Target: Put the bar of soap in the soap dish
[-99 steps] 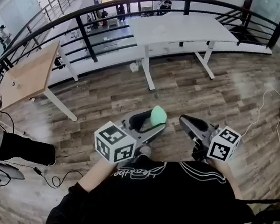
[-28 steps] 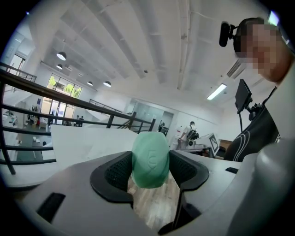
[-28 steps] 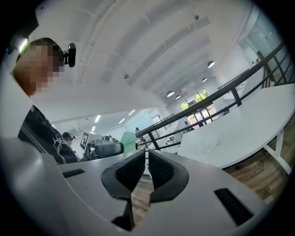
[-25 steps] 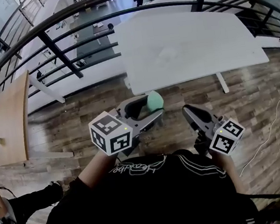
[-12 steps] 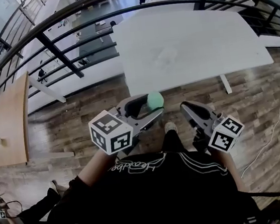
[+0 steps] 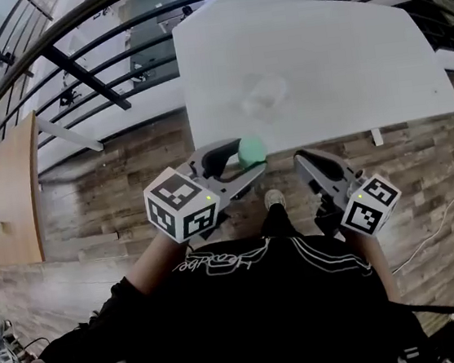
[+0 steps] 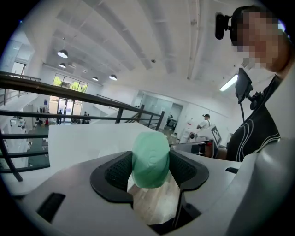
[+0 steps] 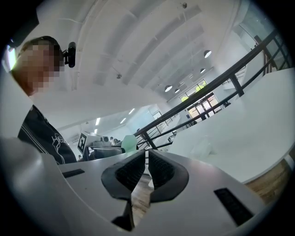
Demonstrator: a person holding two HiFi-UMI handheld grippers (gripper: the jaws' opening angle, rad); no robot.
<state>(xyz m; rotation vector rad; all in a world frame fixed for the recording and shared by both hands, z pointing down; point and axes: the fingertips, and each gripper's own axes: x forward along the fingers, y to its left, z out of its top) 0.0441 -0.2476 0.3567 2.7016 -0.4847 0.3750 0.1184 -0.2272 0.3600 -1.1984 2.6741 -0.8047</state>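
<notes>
The left gripper (image 6: 251, 160) had its fingers clamped on the green bar of soap (image 6: 251, 150), held in the air at the near edge of the white surface (image 6: 344, 63). A clear soap dish (image 6: 263, 95) sat farther in on it. The right gripper (image 6: 303, 160) had its fingers together, empty.

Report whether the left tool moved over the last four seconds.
Yes: the left tool, gripping the soap, came forward from open floor to the white table edge.
</notes>
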